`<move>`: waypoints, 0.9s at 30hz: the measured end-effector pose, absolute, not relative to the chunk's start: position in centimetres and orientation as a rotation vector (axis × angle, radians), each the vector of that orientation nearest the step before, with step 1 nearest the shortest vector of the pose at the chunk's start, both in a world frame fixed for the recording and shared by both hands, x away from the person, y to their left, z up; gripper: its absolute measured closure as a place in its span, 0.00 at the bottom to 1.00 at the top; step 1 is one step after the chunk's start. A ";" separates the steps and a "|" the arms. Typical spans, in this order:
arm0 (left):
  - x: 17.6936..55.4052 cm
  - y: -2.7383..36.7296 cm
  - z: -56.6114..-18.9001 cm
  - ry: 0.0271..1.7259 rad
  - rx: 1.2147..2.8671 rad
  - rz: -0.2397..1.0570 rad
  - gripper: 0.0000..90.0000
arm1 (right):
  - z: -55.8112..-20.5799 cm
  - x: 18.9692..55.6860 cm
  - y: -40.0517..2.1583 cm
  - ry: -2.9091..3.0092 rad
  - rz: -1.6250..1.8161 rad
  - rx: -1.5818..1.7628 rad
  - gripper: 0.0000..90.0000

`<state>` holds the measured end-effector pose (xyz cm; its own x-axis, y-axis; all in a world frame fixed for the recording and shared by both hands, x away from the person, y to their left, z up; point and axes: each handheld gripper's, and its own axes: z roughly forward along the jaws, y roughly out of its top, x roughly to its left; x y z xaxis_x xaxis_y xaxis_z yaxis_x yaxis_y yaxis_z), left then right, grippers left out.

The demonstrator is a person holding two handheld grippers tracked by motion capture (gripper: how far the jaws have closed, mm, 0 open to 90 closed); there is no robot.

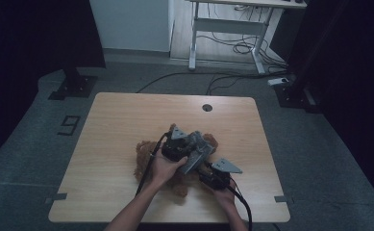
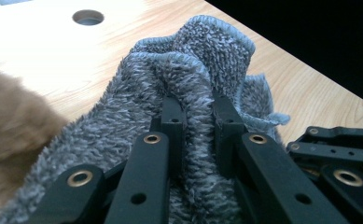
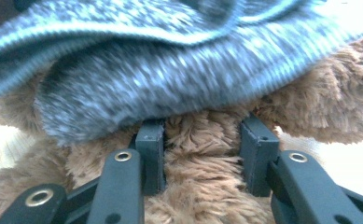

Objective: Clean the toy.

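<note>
Wooden and pale, the worktop (image 1: pixel 117 125) is carrying a brown plush toy (image 1: pixel 143 154) that is lying near its front edge, with a round cable hole (image 1: pixel 207 107) sitting farther back. Over the toy, a grey fleecy cloth (image 2: pixel 188 65) is bunching up in folds, its stitched hem showing along the top in the left gripper view. The person's left hand (image 1: pixel 163 168) is holding the left tool (image 2: pixel 195 116) on that cloth, and its two black jaws are pinching a fold of the grey fabric between them. Just beside it, toward the front right of the worktop, the right tool (image 3: pixel 202 140) is gripping a tuft of the toy's brown fur, with the cloth hanging just above its jaws. Both tools are sitting close together over the toy.
</note>
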<state>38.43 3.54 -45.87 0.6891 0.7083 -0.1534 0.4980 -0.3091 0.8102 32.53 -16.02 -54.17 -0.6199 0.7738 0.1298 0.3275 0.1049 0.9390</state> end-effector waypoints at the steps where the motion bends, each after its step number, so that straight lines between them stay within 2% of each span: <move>1: 38.4 3.9 -45.8 0.935 1.979 0.296 0.87 | -54.2 32.5 -16.0 1.994 1.526 1.075 0.66; 8: 37.5 8.1 -46.0 0.982 1.970 0.389 0.88 | -54.1 32.5 -16.0 1.992 1.521 1.080 0.66; 19: 34.7 15.6 -45.2 1.030 1.788 0.438 0.88 | -54.2 32.5 -15.8 1.997 1.517 1.084 0.66; 27: 34.0 20.4 -48.3 1.152 1.752 0.428 0.88 | -54.2 32.5 -15.8 1.988 1.519 1.091 0.66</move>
